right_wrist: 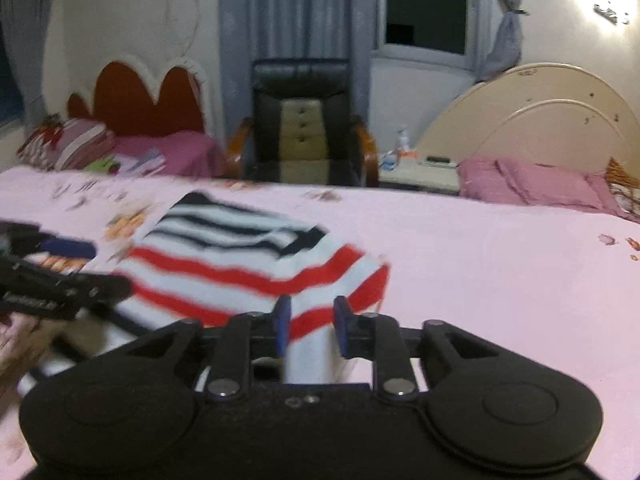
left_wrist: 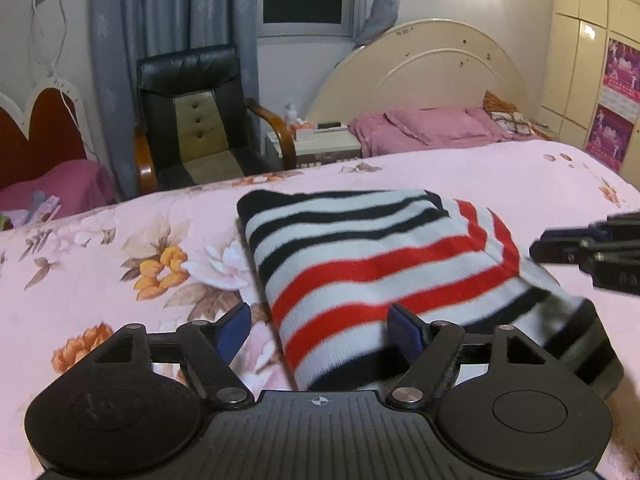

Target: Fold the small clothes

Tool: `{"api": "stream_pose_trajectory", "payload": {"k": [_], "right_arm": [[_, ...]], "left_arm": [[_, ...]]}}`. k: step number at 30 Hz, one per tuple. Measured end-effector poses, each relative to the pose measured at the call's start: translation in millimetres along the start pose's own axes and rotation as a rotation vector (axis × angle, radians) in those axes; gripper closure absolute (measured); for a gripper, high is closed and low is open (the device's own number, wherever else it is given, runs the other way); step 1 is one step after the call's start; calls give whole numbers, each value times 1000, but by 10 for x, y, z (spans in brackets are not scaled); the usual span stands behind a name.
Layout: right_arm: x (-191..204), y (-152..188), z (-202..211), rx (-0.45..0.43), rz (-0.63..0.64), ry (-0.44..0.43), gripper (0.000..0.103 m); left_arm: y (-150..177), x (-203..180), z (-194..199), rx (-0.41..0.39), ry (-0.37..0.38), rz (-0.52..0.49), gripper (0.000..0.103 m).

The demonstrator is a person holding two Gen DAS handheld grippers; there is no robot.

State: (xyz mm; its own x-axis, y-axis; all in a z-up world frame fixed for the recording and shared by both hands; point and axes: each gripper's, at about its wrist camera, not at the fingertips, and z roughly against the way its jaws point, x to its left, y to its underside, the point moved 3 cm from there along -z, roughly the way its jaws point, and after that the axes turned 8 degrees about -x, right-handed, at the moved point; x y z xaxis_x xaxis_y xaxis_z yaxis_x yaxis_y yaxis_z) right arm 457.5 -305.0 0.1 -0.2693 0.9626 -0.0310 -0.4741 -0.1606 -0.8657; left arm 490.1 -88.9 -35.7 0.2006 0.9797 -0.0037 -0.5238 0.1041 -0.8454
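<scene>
A small knitted garment (left_wrist: 360, 264) with white, black and red stripes lies folded into a block on the pink floral bedsheet (left_wrist: 120, 264). My left gripper (left_wrist: 320, 330) stands wide open at its near left corner. One blue pad (left_wrist: 236, 328) is over the sheet and the other over the cloth, and neither presses on it. My right gripper (left_wrist: 538, 246) comes in from the right at the garment's right edge. In the right wrist view the right gripper (right_wrist: 312, 322) is narrowly open with the garment (right_wrist: 248, 256) showing in the gap, ungripped. The left gripper (right_wrist: 108, 268) shows blurred at the left.
Beyond the bed's far edge stand a black armchair (left_wrist: 192, 120) and a nightstand (left_wrist: 316, 144). A pink pillow (left_wrist: 432, 124) lies by the cream headboard (left_wrist: 432, 64). A second bed with a red headboard (right_wrist: 148, 100) is at the far left, and wardrobe doors (left_wrist: 592, 60) at the right.
</scene>
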Motion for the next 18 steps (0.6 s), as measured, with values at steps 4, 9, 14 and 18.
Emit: {"api": "stream_pose_trajectory", "payload": {"k": [4,9,14,18], "right_arm": [[141,87,81,29,30,-29,88],[213,230,9,109,126,27,95],[139,349,-56,101,115,72,94],[95,346,-59,108,71,72,94]], "left_arm": [[89,-10,115,9,11,12,28],[231,5,154,42,25,36,28],[288,1,119,54,20,31,28],[318,22,162,56,23,32,28]]}}
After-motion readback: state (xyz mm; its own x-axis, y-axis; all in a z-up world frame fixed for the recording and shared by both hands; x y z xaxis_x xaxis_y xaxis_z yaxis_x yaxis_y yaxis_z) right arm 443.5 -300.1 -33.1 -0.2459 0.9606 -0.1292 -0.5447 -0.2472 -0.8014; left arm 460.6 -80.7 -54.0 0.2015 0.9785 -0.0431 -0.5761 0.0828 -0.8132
